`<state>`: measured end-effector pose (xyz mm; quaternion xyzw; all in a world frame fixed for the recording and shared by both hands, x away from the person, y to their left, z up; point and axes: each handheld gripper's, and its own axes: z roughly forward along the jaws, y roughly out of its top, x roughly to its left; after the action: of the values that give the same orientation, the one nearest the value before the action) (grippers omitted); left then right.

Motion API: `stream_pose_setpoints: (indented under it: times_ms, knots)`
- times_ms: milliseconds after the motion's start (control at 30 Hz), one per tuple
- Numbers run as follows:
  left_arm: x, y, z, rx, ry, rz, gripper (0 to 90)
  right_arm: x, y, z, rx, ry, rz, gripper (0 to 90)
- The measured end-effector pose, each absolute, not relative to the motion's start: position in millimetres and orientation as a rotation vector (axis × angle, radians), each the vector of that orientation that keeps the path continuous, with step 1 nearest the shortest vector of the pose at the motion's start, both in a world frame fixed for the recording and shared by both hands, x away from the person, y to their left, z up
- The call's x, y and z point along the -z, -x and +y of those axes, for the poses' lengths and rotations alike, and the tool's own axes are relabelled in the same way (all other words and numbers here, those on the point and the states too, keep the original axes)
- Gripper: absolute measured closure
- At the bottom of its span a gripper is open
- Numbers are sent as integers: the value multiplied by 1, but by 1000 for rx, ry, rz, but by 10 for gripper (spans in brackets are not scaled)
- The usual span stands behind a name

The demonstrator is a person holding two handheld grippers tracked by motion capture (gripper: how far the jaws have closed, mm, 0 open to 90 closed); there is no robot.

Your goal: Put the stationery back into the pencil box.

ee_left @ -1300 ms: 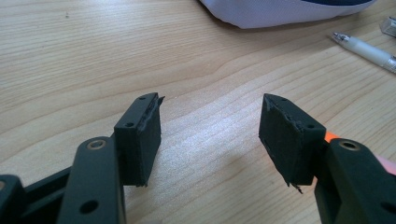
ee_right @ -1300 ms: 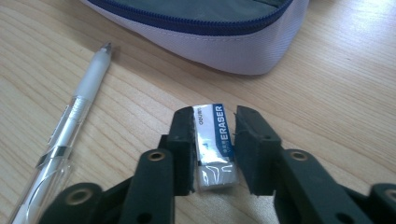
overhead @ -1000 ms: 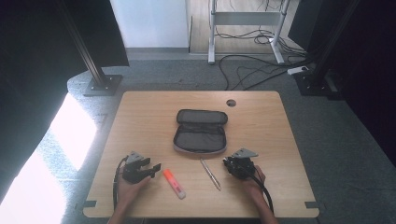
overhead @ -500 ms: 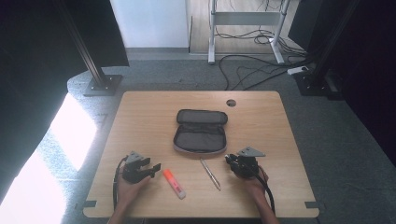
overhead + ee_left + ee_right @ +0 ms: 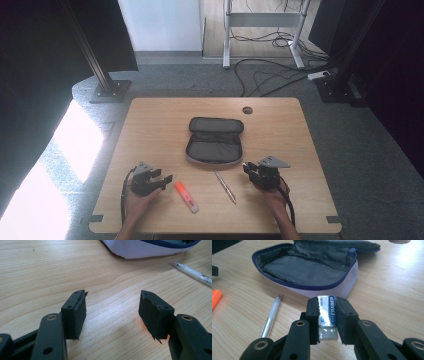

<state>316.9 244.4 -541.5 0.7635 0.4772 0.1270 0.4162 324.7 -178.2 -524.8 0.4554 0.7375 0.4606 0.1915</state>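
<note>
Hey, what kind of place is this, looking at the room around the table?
Probably a lab or recording workspace, not a home: a bare wooden table on grey carpet, black metal frame posts on floor plates, and loose cables trailing under a height-adjustable desk frame behind.

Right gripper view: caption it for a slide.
Right hand-held gripper clamps a sleeved eraser before the open pencil case.

Eraser [image 5: 327, 315] white, blue sleeve; pouch [image 5: 312, 270] grey inside, blue zip; highlighter [image 5: 186, 196] orange.
</note>
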Motion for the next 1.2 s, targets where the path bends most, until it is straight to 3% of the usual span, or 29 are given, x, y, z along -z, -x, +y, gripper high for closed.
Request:
stream_pose_setpoints:
  times_ms: [1200]
  knots:
    - [540,-317,249,-330,-1921,1212,389,491,-333,-162,-1386,-1191,1998,726]
